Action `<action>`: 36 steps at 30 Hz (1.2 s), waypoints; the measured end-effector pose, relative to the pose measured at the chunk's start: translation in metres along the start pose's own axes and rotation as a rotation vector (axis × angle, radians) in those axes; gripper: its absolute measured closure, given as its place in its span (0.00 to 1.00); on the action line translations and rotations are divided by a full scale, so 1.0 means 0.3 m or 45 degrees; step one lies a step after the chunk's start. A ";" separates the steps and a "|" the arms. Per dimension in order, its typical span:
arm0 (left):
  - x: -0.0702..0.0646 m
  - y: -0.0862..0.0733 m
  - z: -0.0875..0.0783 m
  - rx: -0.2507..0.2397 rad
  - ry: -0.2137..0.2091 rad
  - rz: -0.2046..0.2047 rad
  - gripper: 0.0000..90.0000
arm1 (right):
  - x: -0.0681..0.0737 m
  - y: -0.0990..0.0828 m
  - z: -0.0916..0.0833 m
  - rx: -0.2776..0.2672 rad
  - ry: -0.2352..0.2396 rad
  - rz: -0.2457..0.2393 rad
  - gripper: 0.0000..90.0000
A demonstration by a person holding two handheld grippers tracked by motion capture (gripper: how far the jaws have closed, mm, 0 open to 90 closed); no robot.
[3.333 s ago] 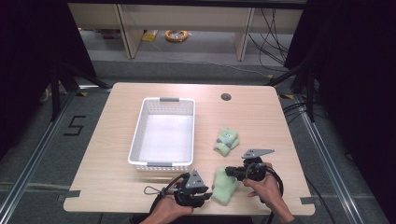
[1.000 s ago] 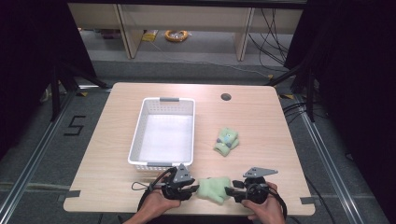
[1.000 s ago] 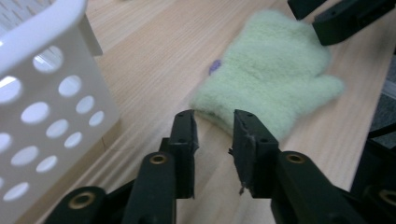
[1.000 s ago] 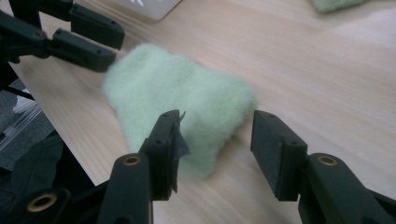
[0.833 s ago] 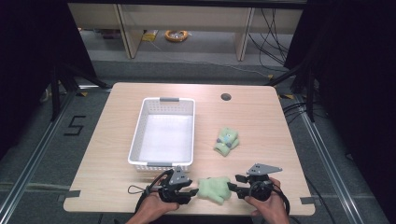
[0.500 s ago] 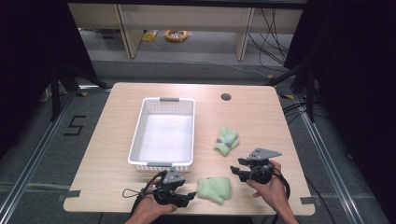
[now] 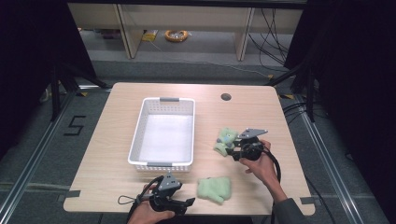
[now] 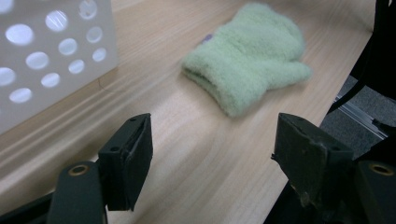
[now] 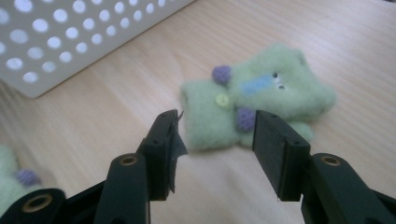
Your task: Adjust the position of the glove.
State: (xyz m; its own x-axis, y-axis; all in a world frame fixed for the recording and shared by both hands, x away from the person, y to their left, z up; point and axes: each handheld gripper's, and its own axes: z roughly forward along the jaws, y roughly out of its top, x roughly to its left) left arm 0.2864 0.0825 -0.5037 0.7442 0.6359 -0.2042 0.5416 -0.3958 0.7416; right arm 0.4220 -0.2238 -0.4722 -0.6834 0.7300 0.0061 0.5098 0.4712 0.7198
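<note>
Two fuzzy light-green mittens lie on the wooden table. One mitten point(image 7: 214, 189) point(image 8: 247, 70) rests flat near the front edge, just right of my left gripper point(image 7: 190, 203) point(image 8: 212, 149), which is open and empty. The other mitten point(image 7: 225, 140) point(image 9: 254, 105), with purple bobbles and a small face, lies to the right of the white basket point(image 7: 140, 140). My right gripper point(image 7: 233, 151) point(image 9: 217, 140) is open, its jaws just short of this mitten's cuff edge, nothing held.
The white perforated basket point(image 8: 51, 56) point(image 9: 79, 37) stands empty at the table's middle left. A round cable hole point(image 7: 226, 97) sits at the back. The table's front edge runs just under my left gripper. Cables trail from both grippers.
Both grippers let go of the front mitten, which now lies flat. My right gripper moved back and right to the second mitten. The left one drew slightly leftward and opened.
</note>
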 end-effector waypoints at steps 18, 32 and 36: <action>-0.008 -0.011 0.004 -0.033 0.009 0.018 0.30 | -0.060 0.061 0.127 0.038 0.000 0.023 0.62; -0.006 -0.018 0.016 -0.009 0.003 0.033 0.30 | -0.086 0.033 0.164 0.108 -0.008 0.039 0.85; -0.012 -0.021 0.019 -0.018 0.000 -0.007 0.30 | -0.089 0.025 0.165 0.082 -0.021 0.032 0.94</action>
State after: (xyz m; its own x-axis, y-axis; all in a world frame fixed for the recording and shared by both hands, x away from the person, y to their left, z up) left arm 0.2827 0.0789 -0.5113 0.7412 0.6381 -0.2084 0.5402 -0.3828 0.7494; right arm 0.4700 -0.2153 -0.5012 -0.6617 0.7497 0.0115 0.5595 0.4834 0.6733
